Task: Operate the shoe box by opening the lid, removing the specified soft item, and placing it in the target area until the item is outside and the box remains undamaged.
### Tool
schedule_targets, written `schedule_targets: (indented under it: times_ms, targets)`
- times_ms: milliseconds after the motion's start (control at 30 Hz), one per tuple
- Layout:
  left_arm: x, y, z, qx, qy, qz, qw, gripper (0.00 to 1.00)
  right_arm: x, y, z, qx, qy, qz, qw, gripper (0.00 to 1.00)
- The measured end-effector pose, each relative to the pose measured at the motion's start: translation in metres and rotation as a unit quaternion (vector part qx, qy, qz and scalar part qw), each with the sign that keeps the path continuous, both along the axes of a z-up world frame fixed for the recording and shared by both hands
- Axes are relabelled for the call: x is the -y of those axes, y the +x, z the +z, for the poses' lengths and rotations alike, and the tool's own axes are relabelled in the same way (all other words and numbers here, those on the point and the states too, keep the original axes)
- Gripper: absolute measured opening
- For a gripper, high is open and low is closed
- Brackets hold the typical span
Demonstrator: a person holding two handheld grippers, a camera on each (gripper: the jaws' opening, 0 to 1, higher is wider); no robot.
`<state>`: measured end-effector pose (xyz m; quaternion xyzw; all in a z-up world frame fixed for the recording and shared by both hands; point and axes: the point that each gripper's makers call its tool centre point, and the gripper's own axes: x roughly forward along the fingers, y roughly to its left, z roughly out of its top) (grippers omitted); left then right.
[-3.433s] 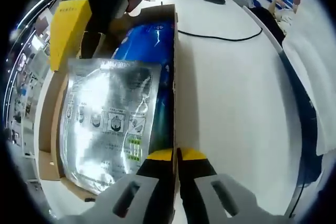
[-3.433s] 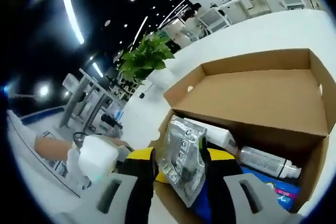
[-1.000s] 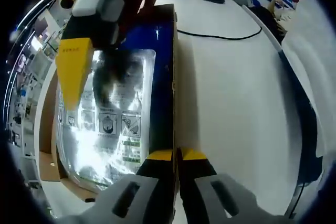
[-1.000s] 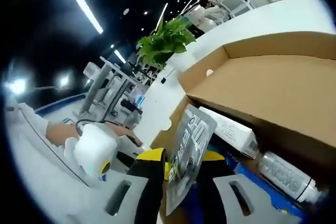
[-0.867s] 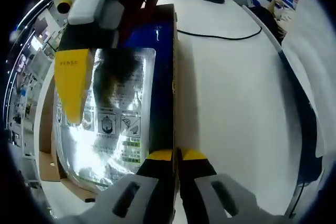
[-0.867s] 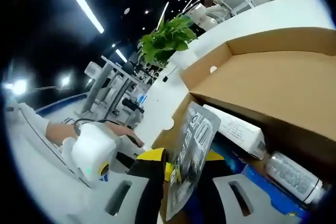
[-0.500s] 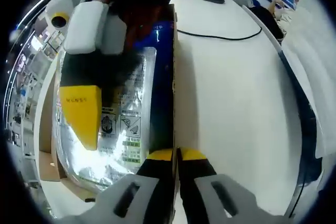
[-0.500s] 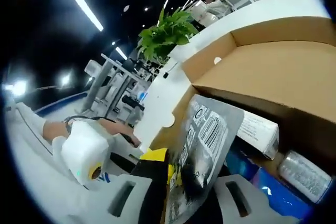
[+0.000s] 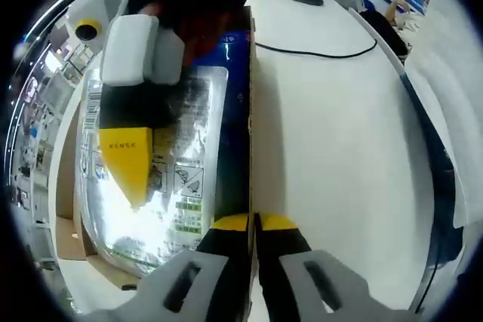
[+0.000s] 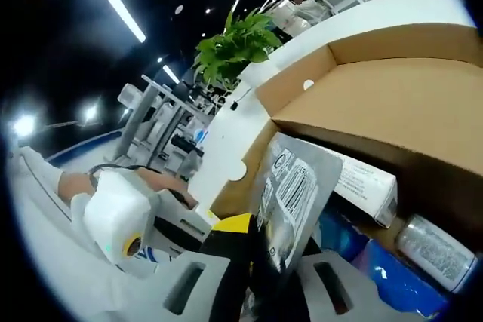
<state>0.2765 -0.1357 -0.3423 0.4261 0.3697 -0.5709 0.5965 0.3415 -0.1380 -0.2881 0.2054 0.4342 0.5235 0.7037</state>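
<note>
White table (image 9: pixel 332 156); silver pouch (image 10: pixel 290 194) upright in right tongs (image 10: pixel 260 250).

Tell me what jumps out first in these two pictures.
In the left gripper view, a shiny silver pouch lies over the open box, with the right tongs reaching down onto it from above. At the bottom, the left tongs are shut on the box wall. In the right gripper view, the same pouch stands up between the right tongs, in front of the brown lid, with a green plant behind.
</note>
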Motion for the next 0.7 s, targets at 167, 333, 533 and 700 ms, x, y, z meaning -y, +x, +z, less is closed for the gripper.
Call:
schedule_targets:
  times_ms: [167, 333, 533, 700]
  targets:
    - [0.000, 0.000, 0.000, 0.000, 0.000, 0.000, 1.0000, 0.01, -0.002, -0.001, 0.002, -0.003, 0.000, 0.000, 1.0000, 0.01]
    - [0.000, 0.000, 0.000, -0.001, -0.001, 0.002, 1.0000, 0.01, -0.002, 0.001, 0.005, 0.009, -0.005, -0.003, 0.9999, 0.00]
    - [0.000, 0.000, 0.000, -0.003, 0.000, 0.003, 1.0000, 0.01, 0.003, 0.003, 0.007, -0.003, -0.020, -0.006, 0.9998, 0.00]
    - [0.000, 0.000, 0.000, -0.002, -0.001, 0.002, 1.0000, 0.01, 0.008, 0.003, 0.016, 0.006, -0.031, -0.008, 0.9995, 0.00]
